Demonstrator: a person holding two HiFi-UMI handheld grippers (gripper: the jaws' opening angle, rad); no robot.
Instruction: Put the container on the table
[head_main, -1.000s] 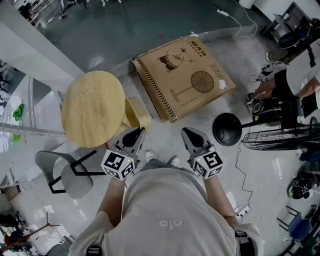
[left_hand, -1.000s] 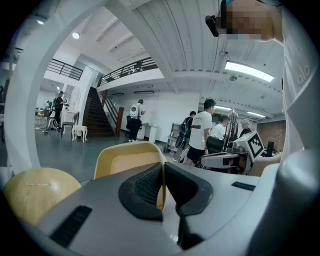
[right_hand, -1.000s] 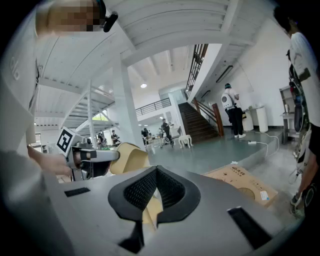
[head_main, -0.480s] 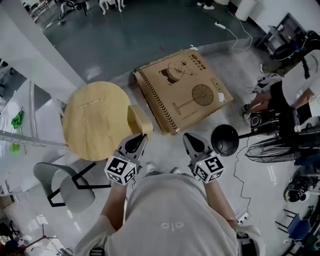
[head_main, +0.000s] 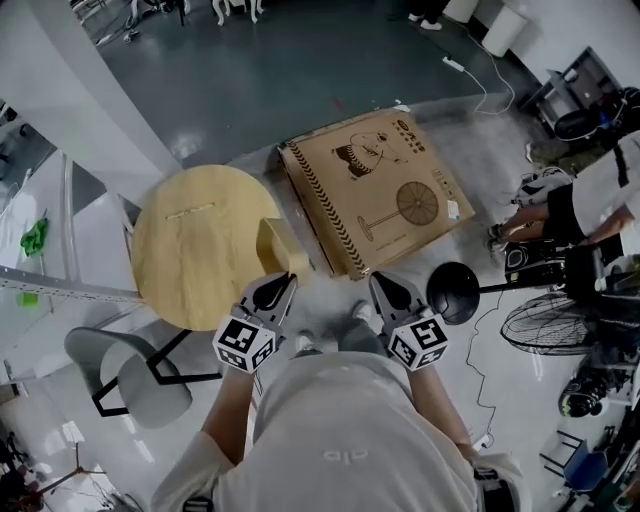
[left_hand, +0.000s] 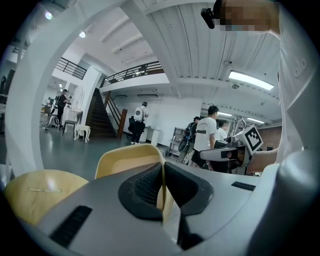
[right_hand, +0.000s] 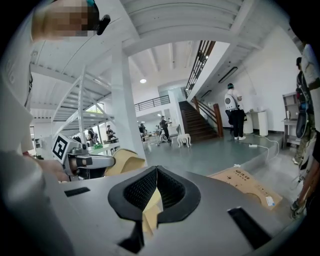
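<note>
The left gripper (head_main: 276, 288) pinches the thin rim of the pale yellow container (head_main: 277, 247), its pads pressed on the wall from both sides. The container hangs just off the edge of the round wooden table (head_main: 190, 250) nearest the person, not yet resting on the top. The right gripper (head_main: 384, 285) has its jaws pressed together on nothing and points toward the flat cardboard box (head_main: 375, 190) on the floor. To set the container down well, I judge it should be carried in from that edge until its whole base is over the wood. It should then be lowered level until the base sits flat, and the jaws parted only after that. A release near the edge could tip it to the floor, since the grip is on one wall only. The box carries a line drawing of a standing fan, a cartoon figure and a heading too small to read. A pale label sits at one corner.
</note>
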